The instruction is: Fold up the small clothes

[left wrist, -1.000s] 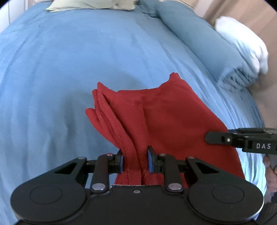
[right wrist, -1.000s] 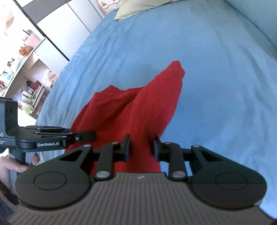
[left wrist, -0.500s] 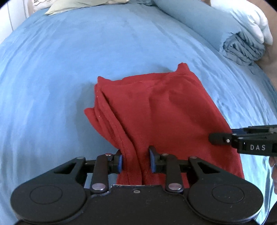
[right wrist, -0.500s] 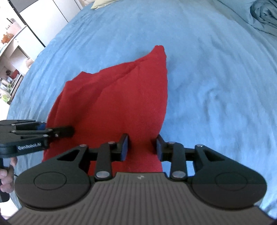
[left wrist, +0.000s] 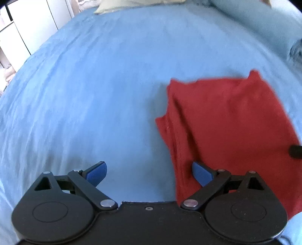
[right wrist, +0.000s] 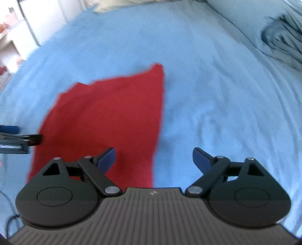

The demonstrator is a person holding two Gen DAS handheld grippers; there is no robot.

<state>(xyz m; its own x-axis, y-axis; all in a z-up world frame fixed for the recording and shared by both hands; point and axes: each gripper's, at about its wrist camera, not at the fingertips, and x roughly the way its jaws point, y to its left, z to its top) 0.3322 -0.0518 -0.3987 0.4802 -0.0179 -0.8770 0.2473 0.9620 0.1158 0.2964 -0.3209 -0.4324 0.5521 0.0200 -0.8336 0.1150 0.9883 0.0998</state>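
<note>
A folded red garment [left wrist: 226, 120] lies flat on the blue bed sheet [left wrist: 94, 84]. In the left wrist view my left gripper [left wrist: 149, 172] is opening, jaws wide; the garment's left edge runs just inside the right fingertip and no pad presses on it. In the right wrist view the red garment [right wrist: 105, 120] lies at the lower left. My right gripper [right wrist: 153, 158] is opening too, jaws wide apart; the cloth's right edge passes between them untouched. The left gripper's fingers [right wrist: 28, 139] show at the left edge of that view.
A rolled blue-grey duvet [right wrist: 283, 41] lies along the bed's far right side. A pale pillow [left wrist: 135, 4] sits at the head of the bed. White cupboards [left wrist: 28, 28] and shelves [right wrist: 11, 34] stand beyond the bed's left edge.
Both grippers were shut on the red garment's near edge and have let it go, jaws now wide. The garment has settled flat on the sheet; both views have tilted downward.
</note>
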